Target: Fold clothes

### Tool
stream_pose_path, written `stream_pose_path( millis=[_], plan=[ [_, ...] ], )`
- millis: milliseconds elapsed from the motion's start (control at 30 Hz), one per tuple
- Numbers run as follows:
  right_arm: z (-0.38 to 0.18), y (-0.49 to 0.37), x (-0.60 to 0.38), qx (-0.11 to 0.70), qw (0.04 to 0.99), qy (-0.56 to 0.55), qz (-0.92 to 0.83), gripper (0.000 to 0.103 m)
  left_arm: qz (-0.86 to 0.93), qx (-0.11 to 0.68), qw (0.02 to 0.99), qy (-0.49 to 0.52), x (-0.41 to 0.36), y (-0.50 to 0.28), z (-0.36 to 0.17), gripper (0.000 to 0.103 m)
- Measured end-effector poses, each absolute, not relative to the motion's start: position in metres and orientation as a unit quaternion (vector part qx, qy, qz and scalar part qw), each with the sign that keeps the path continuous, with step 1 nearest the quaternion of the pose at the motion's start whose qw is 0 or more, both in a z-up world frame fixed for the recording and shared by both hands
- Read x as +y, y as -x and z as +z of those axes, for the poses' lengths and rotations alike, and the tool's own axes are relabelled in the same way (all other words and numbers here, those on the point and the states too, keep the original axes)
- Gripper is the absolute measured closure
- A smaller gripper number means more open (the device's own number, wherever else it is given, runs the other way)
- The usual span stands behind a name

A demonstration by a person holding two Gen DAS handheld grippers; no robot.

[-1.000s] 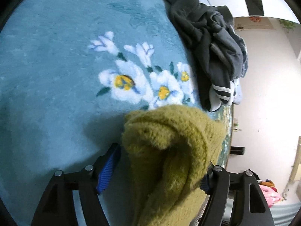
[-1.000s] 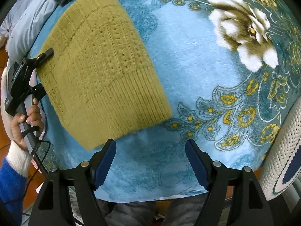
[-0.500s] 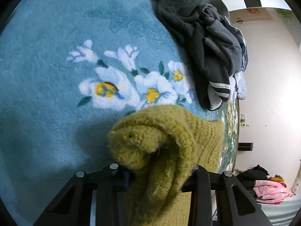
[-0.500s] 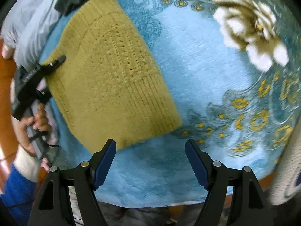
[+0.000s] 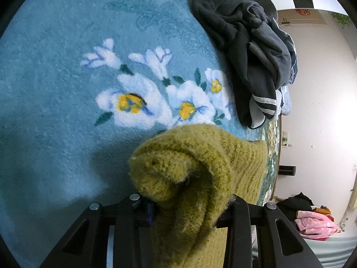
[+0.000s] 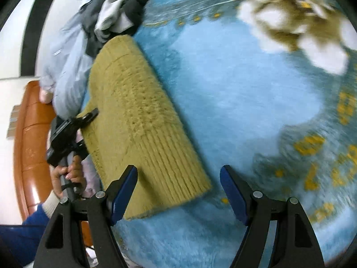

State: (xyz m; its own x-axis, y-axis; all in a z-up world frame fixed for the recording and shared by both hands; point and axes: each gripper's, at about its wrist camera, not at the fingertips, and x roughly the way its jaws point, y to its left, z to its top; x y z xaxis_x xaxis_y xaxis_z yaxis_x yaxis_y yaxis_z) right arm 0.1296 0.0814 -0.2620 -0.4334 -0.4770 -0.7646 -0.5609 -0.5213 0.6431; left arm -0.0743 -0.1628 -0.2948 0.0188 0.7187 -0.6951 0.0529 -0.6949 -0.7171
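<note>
Fuzzy ribbed-knit olive sweater (image 6: 142,120) lies on plush fleece blanket (image 6: 234,93); glossy wooden bedframe (image 6: 29,147).

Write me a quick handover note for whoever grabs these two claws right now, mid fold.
Left claw: shut on a bunched edge of the olive-green knitted sweater.
Right claw: open, holding nothing, hovering over the sweater's ribbed hem end.
The sweater lies as a long folded strip on the blue floral plush blanket. The pile of dark grey and pale clothes sits unfolded beyond its far end.
Done: the sweater looks folded lengthwise.
Left: probably take the ribbed end with the right claw, fold the strip across, then start on the pile.
</note>
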Motion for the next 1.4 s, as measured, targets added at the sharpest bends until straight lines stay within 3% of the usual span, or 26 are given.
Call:
stream_pose_path(
  millis=[267, 433, 600, 700, 1000, 1200, 1400],
  plan=[
    [-0.274, -0.092, 0.054, 0.498, -0.088, 0.495, 0.707, 0.024, 0.631, -0.317, 0.263, 0.657, -0.170, 0.072, -0.298, 0.060],
    [-0.280, -0.087, 0.064, 0.524, -0.114, 0.487, 0.689, 0.026, 0.628, -0.331, 0.261, 0.654, -0.172, 0.071, -0.302, 0.059],
    [-0.283, -0.084, 0.072, 0.560, -0.087, 0.502, 0.653, 0.054, 0.648, -0.325, 0.247, 0.643, -0.169, 0.065, -0.295, 0.061],
    [-0.278, -0.075, 0.071, 0.557, -0.098, 0.511, 0.647, 0.062, 0.655, -0.328, 0.238, 0.637, -0.169, 0.061, -0.291, 0.062],
    [-0.251, -0.007, 0.107, 0.461, -0.172, 0.581, 0.649, 0.069, 0.668, -0.366, 0.207, 0.614, -0.175, 0.032, -0.279, 0.065],
    [-0.229, 0.081, 0.139, 0.357, -0.228, 0.637, 0.644, 0.069, 0.653, -0.411, 0.193, 0.606, -0.163, -0.006, -0.273, 0.066],
    [-0.246, 0.124, 0.139, 0.303, -0.225, 0.683, 0.625, 0.066, 0.641, -0.431, 0.165, 0.613, -0.158, -0.016, -0.281, 0.065]
  ],
)
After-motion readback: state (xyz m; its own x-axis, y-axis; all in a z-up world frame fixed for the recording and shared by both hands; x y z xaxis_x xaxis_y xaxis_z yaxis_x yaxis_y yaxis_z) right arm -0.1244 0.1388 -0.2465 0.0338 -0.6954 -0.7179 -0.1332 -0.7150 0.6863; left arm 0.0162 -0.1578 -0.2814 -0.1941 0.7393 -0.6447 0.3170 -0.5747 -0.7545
